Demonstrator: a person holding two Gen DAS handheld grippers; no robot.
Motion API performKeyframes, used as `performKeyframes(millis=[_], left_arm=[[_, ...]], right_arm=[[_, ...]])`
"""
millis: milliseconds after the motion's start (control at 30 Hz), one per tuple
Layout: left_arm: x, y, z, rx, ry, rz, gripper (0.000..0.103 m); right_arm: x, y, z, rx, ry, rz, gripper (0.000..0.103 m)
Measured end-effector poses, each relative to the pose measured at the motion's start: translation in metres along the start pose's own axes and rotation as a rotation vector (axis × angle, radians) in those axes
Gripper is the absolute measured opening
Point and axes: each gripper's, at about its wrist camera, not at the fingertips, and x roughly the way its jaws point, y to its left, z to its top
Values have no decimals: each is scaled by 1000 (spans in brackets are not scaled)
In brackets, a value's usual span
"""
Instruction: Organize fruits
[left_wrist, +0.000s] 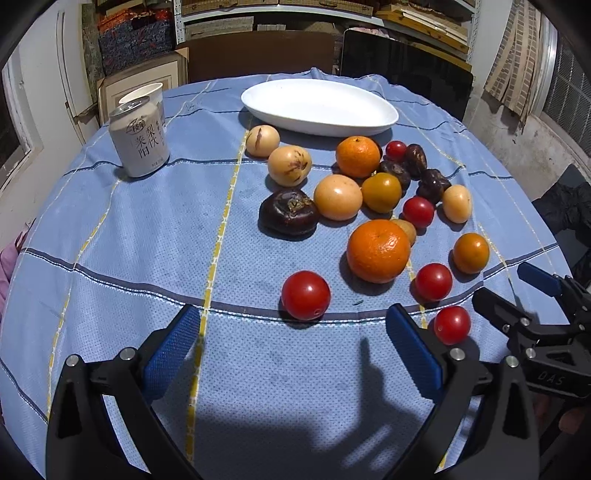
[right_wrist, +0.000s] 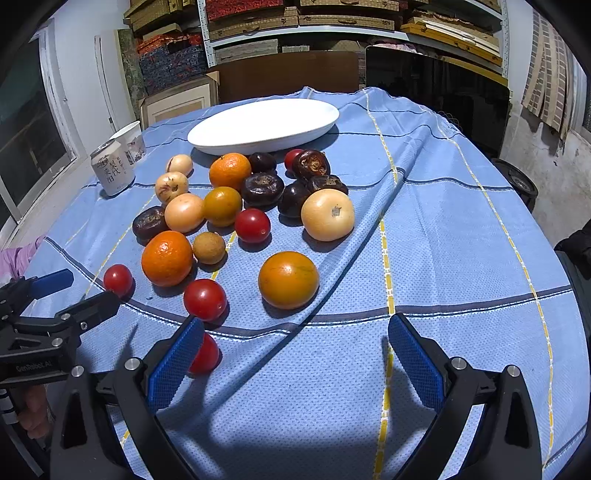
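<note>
Nearest the lens, the left gripper (left_wrist: 293, 339) hangs with its blue pads spread wide and nothing between them; the right gripper (right_wrist: 295, 350) is likewise spread and empty. Just beyond the left one sits a red tomato (left_wrist: 306, 294) on the blue checked cloth (left_wrist: 129, 240). Past it, oranges, pale and dark fruits cluster mid-table. Farthest stands the bare white oval dish (left_wrist: 321, 122), a can (left_wrist: 139, 138) at its left.

Bare cloth lies open on the near bench (left_wrist: 110, 229). Fruit (left_wrist: 378, 250) crowds the way to the white dish (left_wrist: 319, 105), and a can (left_wrist: 138, 138) guards the far left
</note>
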Motion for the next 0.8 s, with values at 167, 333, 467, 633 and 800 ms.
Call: performKeyframes(millis=[167,333,467,633,800], left_arm=[[1,-1,-1,17,6,13,99],[4,-1,-2,26,17,28,99],[5,-2,-2,32,13,35,99],[5,-3,-2,39,7,40,99],[8,-3,-1,42,21,49,99]], right_arm=[[1,-2,0,7,-1,0,100],[1,-2,0,5,0,-1,100],[1,-1,-1,-1,3,2,100],[2,-1,0,-4,4,6,100],[3,1,1,-9,2,4,100]])
